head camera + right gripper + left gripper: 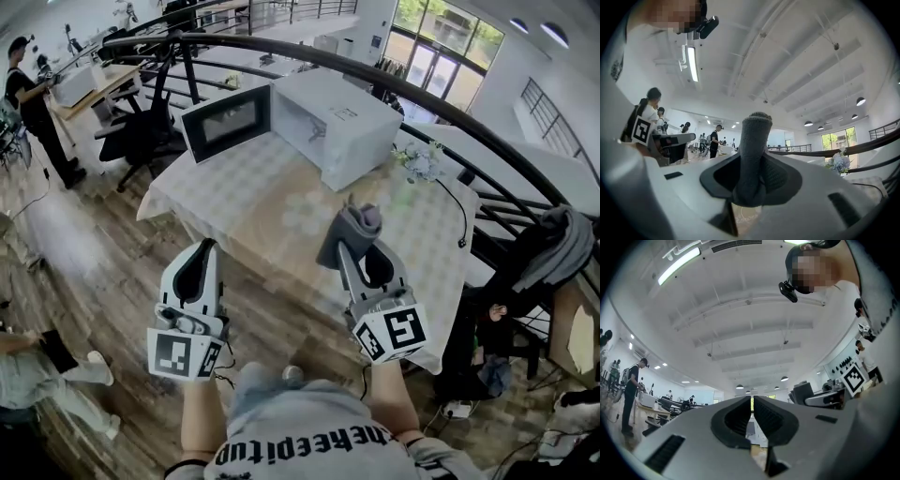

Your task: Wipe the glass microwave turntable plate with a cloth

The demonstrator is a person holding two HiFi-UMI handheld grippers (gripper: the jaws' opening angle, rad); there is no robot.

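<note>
Clearly the right gripper (364, 249) clamps the grey cloth (361, 223), while the left gripper (203, 247) is closed and empty. Lay the cloth flat on what looks like the glass plate (307, 214), then wipe in circles.

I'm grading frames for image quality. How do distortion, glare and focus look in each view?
Head view: heavy fisheye, the railing bows into an arc; windows bright, table evenly lit. Left gripper view: dark round border, ceiling lamp glares, left gripper looms soft-edged. Right gripper view: same border; cloth sharp enough to show texture.
</note>
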